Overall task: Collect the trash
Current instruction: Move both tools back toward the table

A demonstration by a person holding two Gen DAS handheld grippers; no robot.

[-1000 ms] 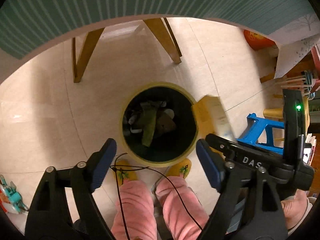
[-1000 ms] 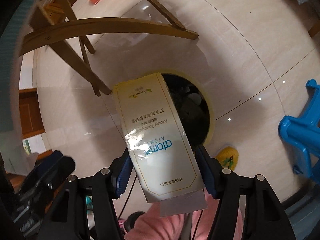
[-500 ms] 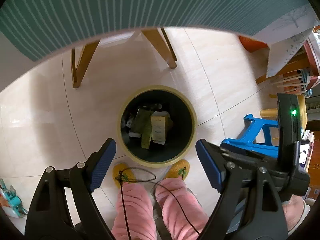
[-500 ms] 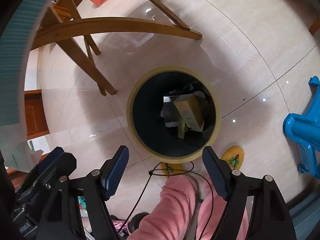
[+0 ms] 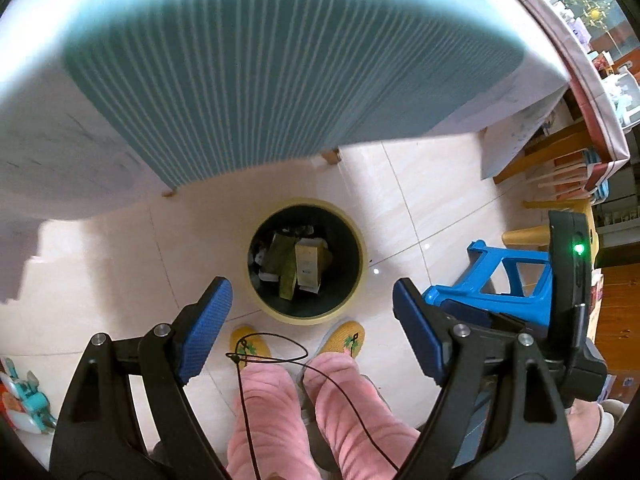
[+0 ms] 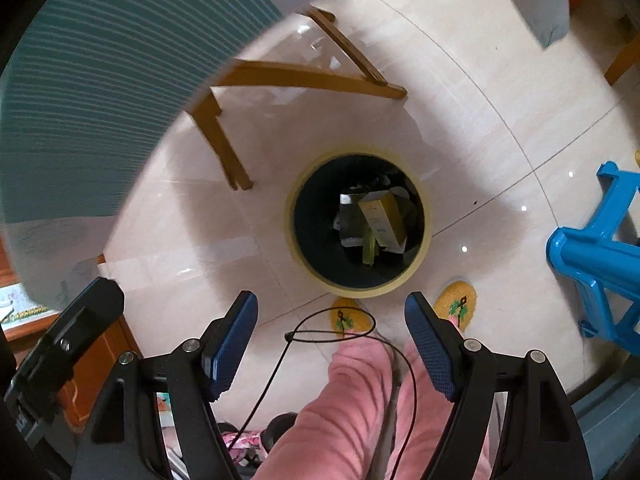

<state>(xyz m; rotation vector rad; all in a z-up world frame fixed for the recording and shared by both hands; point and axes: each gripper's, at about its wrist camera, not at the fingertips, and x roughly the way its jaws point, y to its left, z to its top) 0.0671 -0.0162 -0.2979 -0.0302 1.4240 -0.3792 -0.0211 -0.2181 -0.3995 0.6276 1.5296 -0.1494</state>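
A round bin with a yellow rim (image 5: 358, 240) (image 6: 426, 240) stands on the tiled floor. Inside it lies a yellow carton (image 5: 307, 266) (image 6: 382, 216) among other trash. My left gripper (image 5: 308, 304) is open and empty, high above the bin's near side. My right gripper (image 6: 330, 318) is open and empty, also held high above the bin's near edge. The right gripper's body shows at the right of the left wrist view.
A table with a teal striped cloth (image 5: 280, 72) (image 6: 80, 100) overhangs the floor, on wooden legs (image 6: 224, 152). A blue plastic stool (image 5: 500, 284) (image 6: 592, 256) stands to the right of the bin. The person's pink-trousered legs and yellow slippers (image 5: 348, 338) are beside the bin.
My right gripper opened and dropped the yellow carton into the bin. Both grippers have since risen, so the bin looks smaller and the table cloth fills more of the view.
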